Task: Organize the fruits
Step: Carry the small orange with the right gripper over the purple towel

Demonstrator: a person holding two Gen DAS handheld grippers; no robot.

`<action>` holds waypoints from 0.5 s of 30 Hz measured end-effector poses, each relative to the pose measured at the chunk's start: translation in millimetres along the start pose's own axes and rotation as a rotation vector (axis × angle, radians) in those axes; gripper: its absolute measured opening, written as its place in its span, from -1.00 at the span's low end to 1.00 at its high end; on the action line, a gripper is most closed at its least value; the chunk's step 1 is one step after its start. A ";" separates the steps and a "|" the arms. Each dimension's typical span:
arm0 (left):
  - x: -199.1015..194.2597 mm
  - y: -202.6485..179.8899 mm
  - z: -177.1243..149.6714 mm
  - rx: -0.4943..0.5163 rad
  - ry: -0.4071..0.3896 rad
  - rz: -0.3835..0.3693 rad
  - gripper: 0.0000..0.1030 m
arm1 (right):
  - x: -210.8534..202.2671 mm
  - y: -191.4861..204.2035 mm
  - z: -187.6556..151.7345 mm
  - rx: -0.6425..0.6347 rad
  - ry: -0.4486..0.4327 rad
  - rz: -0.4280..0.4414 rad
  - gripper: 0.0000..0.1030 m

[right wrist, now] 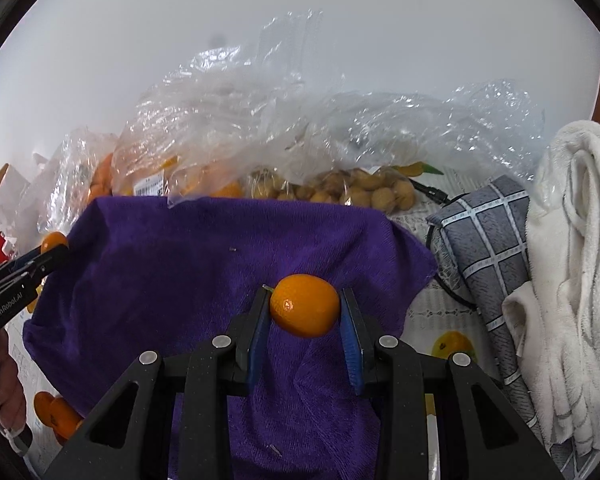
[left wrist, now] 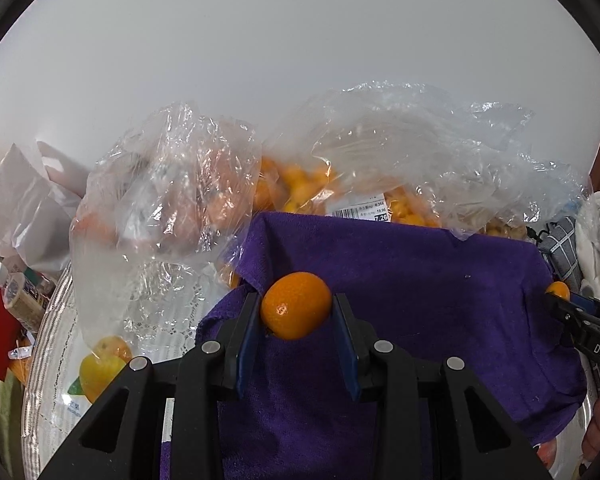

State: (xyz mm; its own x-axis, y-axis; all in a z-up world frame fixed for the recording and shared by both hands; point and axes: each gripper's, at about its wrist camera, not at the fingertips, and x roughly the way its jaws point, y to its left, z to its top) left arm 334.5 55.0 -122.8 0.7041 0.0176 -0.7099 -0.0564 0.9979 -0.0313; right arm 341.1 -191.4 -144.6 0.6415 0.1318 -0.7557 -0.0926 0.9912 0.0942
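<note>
Orange and small, one kumquat (left wrist: 296, 306) sits pinched in the left claw (left wrist: 296, 312), and a second kumquat (right wrist: 305, 311) sits pinched in the right claw (right wrist: 305, 314). Both claws press their blue pads on the fruit's two sides. Both fruits hang just above a purple towel (left wrist: 420, 280) spread on the table, in front of clear plastic bags (left wrist: 168, 184) with more orange fruit inside. The step in hand looks like carrying the two fruits to the towel. Next, I think each claw needs to go lower, then spread gently so the fruit rests on the soft cloth and does not roll away. The left fruit's long side runs up and down between the pads. The right fruit's long side runs across, pad to pad, with its little stem at the upper left.
</note>
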 end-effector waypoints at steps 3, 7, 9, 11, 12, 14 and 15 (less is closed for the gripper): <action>1.8 -0.4 -0.5 0.007 0.005 0.001 -0.35 | 4.3 3.1 -0.4 -0.009 0.009 -0.007 -0.35; 5.0 -2.5 -1.6 0.018 0.018 0.005 -0.35 | 8.5 5.7 -2.1 -0.023 0.017 -0.014 -0.35; 6.4 -2.3 -2.4 0.015 0.024 0.006 -0.35 | 11.1 6.4 -3.1 -0.025 0.023 -0.017 -0.35; 7.6 -3.0 -3.0 0.021 0.027 0.004 -0.35 | 12.9 6.3 -3.9 -0.027 0.028 -0.018 -0.35; 8.0 -3.8 -3.4 0.027 0.028 0.007 -0.35 | 14.3 6.7 -4.3 -0.028 0.029 -0.018 -0.35; 10.6 -4.4 -3.5 0.031 0.030 0.007 -0.35 | 16.5 6.7 -5.2 -0.029 0.033 -0.020 -0.35; 11.5 -4.5 -4.1 0.033 0.036 0.003 -0.35 | 17.2 6.8 -6.0 -0.029 0.034 -0.020 -0.35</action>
State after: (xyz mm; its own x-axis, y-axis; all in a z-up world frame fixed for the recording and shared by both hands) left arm 340.0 50.4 -133.7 0.6784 0.0186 -0.7345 -0.0344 0.9994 -0.0064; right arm 347.0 -182.4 -160.8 0.6175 0.1109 -0.7787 -0.1025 0.9929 0.0601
